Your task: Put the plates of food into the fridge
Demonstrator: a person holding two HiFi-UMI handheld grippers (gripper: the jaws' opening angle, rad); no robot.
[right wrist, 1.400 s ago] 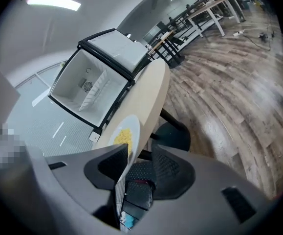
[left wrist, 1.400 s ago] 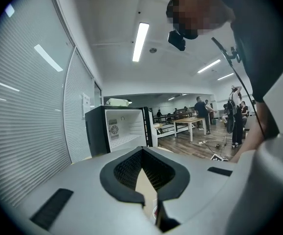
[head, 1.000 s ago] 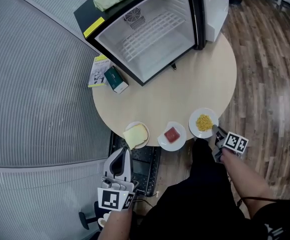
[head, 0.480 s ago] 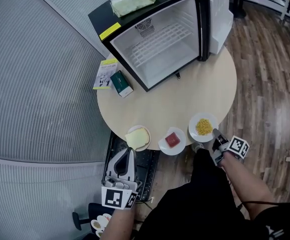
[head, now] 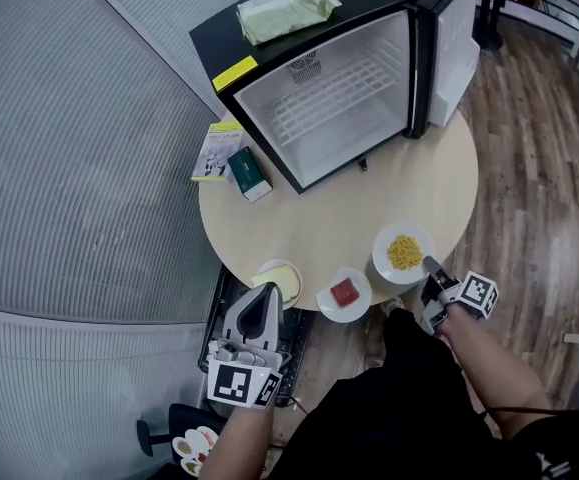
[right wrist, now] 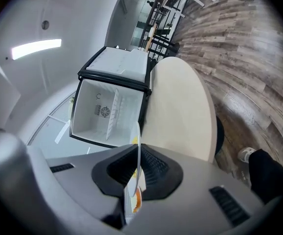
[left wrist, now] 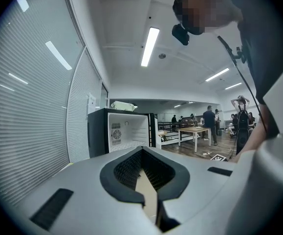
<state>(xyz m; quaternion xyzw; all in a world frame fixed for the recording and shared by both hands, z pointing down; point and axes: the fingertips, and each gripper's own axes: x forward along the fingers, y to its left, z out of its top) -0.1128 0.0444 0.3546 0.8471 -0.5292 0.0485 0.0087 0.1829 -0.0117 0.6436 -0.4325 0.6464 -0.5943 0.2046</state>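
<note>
Three white plates sit along the near edge of the round table (head: pixel 339 208): one with a pale yellow slab (head: pixel 275 280), one with a red piece (head: pixel 345 293), one with yellow food (head: pixel 404 252). My right gripper (head: pixel 431 269) is shut on the near rim of the yellow-food plate, whose thin edge (right wrist: pixel 137 175) stands between the pads (right wrist: pixel 153 168). My left gripper (head: pixel 260 308) hangs just below the table edge by the slab plate, shut, with nothing between its jaws. The small black fridge (head: pixel 339 98) stands open and empty at the far side.
The fridge door (head: pixel 457 38) swings out to the right. A green box (head: pixel 250 173) and a booklet (head: pixel 215 152) lie left of the fridge, with a pale green pack (head: pixel 284 8) on top of it. A black crate (head: pixel 291 343) sits under the table. Wood floor lies to the right.
My left gripper has risen closer to the table edge by the slab plate. My right gripper stays at the rim of the yellow-food plate.
</note>
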